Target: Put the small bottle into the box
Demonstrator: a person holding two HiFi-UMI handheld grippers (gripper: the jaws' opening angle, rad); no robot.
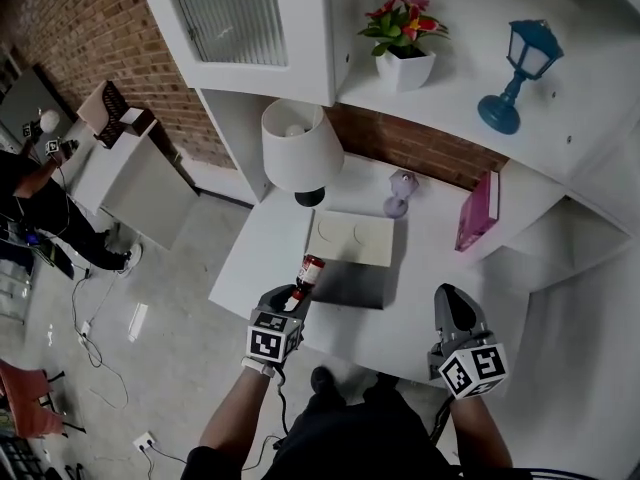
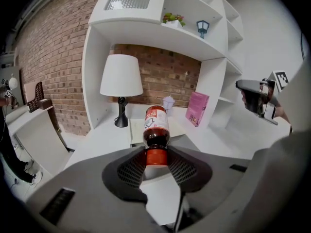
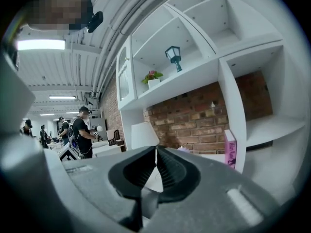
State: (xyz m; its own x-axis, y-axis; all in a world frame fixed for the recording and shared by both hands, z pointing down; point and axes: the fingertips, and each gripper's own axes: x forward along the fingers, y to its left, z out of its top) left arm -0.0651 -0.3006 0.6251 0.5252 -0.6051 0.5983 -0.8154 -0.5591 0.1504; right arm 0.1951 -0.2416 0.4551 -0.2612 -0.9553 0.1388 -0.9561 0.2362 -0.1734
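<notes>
A small dark bottle with a red cap and a red-and-white label is held by its cap end in my left gripper, which is shut on it. The bottle points forward over the near left edge of the open box, whose cream lid lies folded back behind it. In the left gripper view the bottle sticks out from between the jaws of that gripper, with the box lid behind. My right gripper hovers off the desk's near right side; its jaws are shut on nothing.
On the white desk stand a white lamp, a purple glass and a pink book. A shelf above holds a flower pot and a blue lantern. A person stands far left.
</notes>
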